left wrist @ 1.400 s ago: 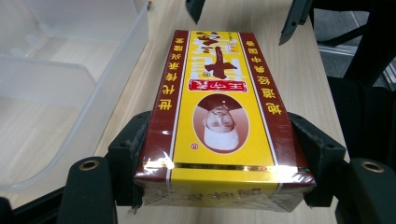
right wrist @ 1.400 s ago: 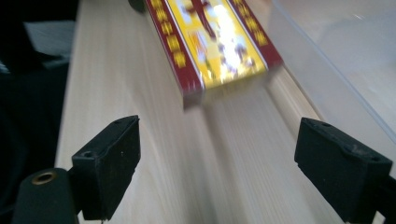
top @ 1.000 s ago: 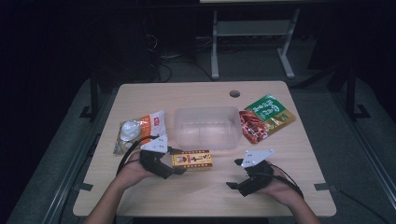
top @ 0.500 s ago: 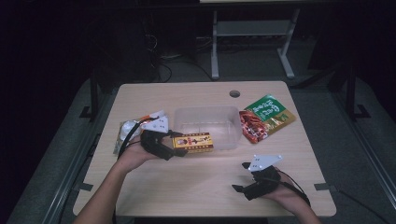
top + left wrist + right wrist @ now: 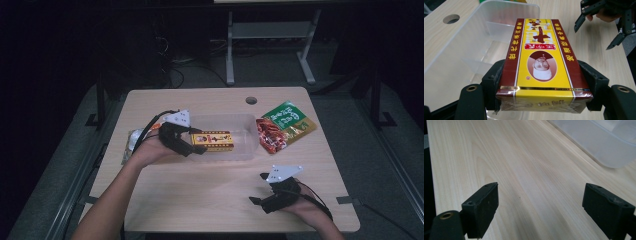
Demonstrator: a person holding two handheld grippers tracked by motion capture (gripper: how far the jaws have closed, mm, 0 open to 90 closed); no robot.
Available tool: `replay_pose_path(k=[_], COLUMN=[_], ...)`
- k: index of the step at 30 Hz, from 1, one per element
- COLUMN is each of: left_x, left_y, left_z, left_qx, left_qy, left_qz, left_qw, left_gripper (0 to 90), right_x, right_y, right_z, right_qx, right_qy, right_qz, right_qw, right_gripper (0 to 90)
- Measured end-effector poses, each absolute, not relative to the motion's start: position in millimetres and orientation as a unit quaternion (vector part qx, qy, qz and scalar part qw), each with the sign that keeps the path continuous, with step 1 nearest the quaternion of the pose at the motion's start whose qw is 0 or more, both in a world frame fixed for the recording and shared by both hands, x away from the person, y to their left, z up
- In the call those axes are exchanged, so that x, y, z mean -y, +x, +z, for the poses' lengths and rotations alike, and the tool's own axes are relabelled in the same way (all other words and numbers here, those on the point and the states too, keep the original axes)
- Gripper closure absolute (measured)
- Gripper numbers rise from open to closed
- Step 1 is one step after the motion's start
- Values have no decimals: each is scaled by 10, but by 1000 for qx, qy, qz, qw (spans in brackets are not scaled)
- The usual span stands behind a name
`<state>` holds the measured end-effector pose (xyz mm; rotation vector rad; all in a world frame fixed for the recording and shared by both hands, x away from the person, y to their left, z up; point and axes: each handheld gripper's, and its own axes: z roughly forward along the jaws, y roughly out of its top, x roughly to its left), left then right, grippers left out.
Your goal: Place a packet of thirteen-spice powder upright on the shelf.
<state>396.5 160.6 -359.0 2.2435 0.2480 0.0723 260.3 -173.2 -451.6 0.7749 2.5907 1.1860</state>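
The left gripper (image 5: 192,142) clamps its pads on the long sides of a glossy yellow-and-maroon box (image 5: 541,62), a flat rectangular pack that juts forward between the jaws, above the rim of a clear plastic tub (image 5: 461,45). Beyond the box's far end lies the pale wooden table (image 5: 584,60). The right gripper (image 5: 540,212) has its jaws wide apart with nothing between them, bare wood grain beneath, and the tub's rounded corner ahead of its right jaw. Two crinkled snack packets (image 5: 285,127) lie past the tub.

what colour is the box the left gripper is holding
The box is yellow with dark red side bands; the left gripper view shows it best.
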Motion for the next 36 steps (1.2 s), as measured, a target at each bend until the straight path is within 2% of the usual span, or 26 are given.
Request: replay_pose_path(k=[16, 36], left_x=[-1256, -947], left_y=[4333, 4652], left_z=[-3503, -3700], left_qx=[-78, -77], left_qy=[911, 923], left_qz=[32, 17], left_qw=[403, 377], left_gripper=[314, 313], right_x=[1760, 1704], right_y=[2588, 2619], right_z=[-4506, -4504], right_qx=[-869, -870], right_qy=[265, 247], right_qz=[405, 413], right_qw=[105, 107], right_gripper=[130, 131])
